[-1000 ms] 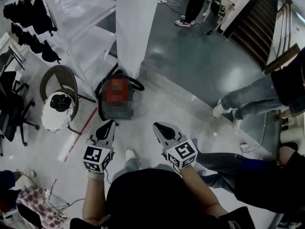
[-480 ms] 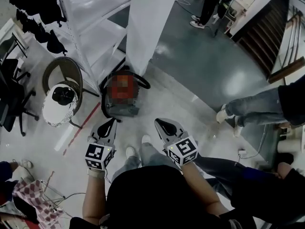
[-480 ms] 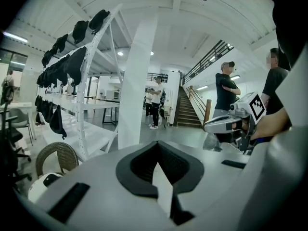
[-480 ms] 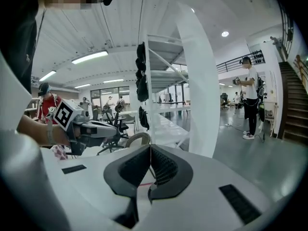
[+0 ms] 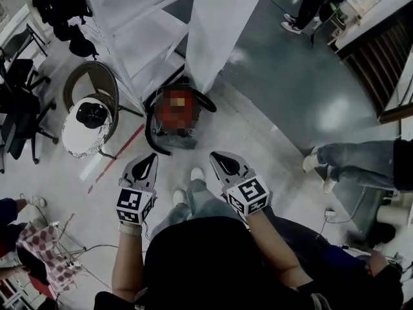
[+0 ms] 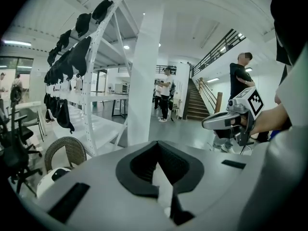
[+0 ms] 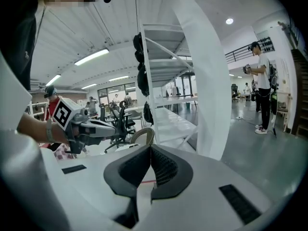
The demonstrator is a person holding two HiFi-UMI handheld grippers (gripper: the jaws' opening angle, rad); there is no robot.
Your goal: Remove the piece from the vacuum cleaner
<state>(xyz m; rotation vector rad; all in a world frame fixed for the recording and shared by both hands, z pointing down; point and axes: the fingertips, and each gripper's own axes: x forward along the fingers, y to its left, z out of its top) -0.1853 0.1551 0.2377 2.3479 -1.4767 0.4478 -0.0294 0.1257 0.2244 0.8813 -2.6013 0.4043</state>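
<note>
Task not begun: the vacuum cleaner (image 5: 169, 136) stands on the floor surface (image 5: 258, 141) at the foot of a white pillar (image 5: 222, 24), well ahead of the left hand-held gripper (image 5: 148, 158) and the right hand-held gripper (image 5: 217, 155), both with jaws together on nothing, so approach, grasp and removal of the piece all remain.

Grey vacuum cleaner (image 5: 175, 137), black hose, on floor

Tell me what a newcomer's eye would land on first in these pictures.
First come the left gripper and the right gripper, side by side low in the head view, each with a marker cube and with its jaws shut on nothing. Just ahead of them on the floor stands the vacuum cleaner, at the foot of a wide white pillar, with a round wicker chair to its left.
</note>
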